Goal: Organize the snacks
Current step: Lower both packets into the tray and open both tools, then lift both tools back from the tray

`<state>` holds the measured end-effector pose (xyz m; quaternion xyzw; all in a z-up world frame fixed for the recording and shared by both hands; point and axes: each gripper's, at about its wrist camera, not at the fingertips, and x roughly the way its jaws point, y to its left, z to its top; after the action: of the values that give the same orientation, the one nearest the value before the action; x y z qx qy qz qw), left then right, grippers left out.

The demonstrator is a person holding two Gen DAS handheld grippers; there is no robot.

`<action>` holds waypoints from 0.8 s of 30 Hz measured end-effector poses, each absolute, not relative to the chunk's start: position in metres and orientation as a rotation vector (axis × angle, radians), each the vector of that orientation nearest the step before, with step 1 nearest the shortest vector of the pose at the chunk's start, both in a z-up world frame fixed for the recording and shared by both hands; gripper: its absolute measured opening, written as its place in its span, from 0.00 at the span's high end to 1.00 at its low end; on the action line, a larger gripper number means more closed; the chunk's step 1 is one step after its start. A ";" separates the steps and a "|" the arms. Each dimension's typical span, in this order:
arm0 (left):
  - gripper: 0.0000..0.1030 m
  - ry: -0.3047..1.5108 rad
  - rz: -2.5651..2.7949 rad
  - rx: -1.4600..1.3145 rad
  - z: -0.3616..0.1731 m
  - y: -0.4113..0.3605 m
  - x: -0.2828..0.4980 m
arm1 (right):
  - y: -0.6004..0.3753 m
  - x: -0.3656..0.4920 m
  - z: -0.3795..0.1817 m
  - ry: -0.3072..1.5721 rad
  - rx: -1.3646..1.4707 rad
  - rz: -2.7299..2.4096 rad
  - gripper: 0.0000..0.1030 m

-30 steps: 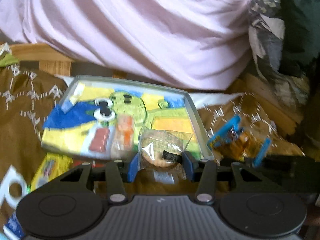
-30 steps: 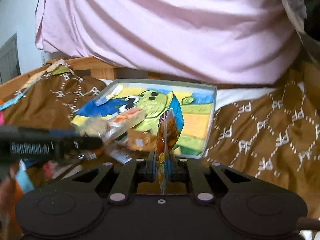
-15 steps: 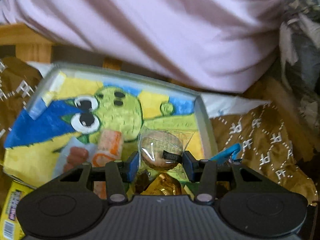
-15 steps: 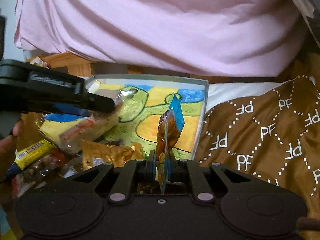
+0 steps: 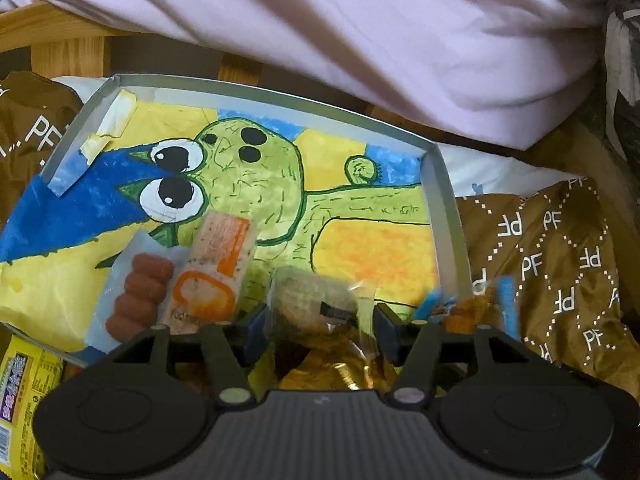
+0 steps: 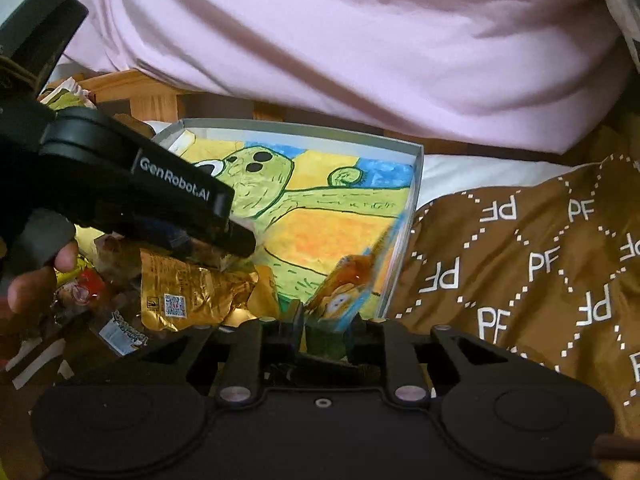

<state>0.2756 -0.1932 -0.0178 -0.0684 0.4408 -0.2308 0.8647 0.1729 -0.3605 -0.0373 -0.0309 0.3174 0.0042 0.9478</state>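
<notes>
Tray (image 5: 444, 216): shallow rect. box, thin grey card walls, floor covered w/ a crayon-textured drawing of a green big-eyed creature on yellow/blue. It lies on brown cloth (image 6: 520, 264) printed w/ white "PF" + dotted diamonds; pink crumpled fabric (image 5: 360, 40) bulges behind, wood frame (image 5: 64, 48) under it.

Left tool (image 5: 320, 330): its jaws have just been opening; blue pads stand apart w/ gaps each side of the clear crinkly cookie pack (image 5: 316, 304), blurred, round beige cookie inside, black label. Pack sits at tray's near edge over a gold foil pouch (image 5: 332, 372).

Right tool (image 6: 326, 330): jaws have also just been opening; narrow gap, the orange-blue sachet (image 6: 348, 284) between them, glossy, flat. Its long axis leans up and to the right toward tray's right wall, blurred; pads seem clear of it.

Left view only: two packs flat in tray, a pale one w/ a row of brown sausage-like pieces (image 5: 136, 288) and an orange-white wrapped bar (image 5: 216, 268), both long axes running near-to-far, tilted slightly right; yellow packet (image 5: 20, 396) off tray at bottom left.

Right view only: left tool's black body side-on, a hand (image 6: 36, 280) on its grip, gold pouch's wrinkled face w/ QR code, small snack clutter below it.
</notes>
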 end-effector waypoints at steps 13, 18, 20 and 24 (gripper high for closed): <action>0.05 0.775 -0.515 -0.195 0.029 -0.181 0.255 | -0.370 0.151 -0.010 0.522 -0.025 -0.030 0.29; 0.00 0.665 -0.490 -0.226 0.048 -0.163 0.232 | -0.362 0.125 0.011 0.422 -0.023 -0.044 0.15; 0.00 0.607 -0.466 -0.217 0.055 -0.154 0.219 | -0.356 0.113 0.019 0.381 -0.026 -0.046 0.07; 0.00 0.504 -0.425 -0.182 0.067 -0.137 0.193 | -0.345 0.095 0.034 0.309 -0.042 -0.057 0.01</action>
<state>0.1926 -0.1372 0.0674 -0.0891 0.2472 -0.2086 0.9420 0.0949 -0.3448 0.0336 -0.0211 0.1540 -0.0285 0.9874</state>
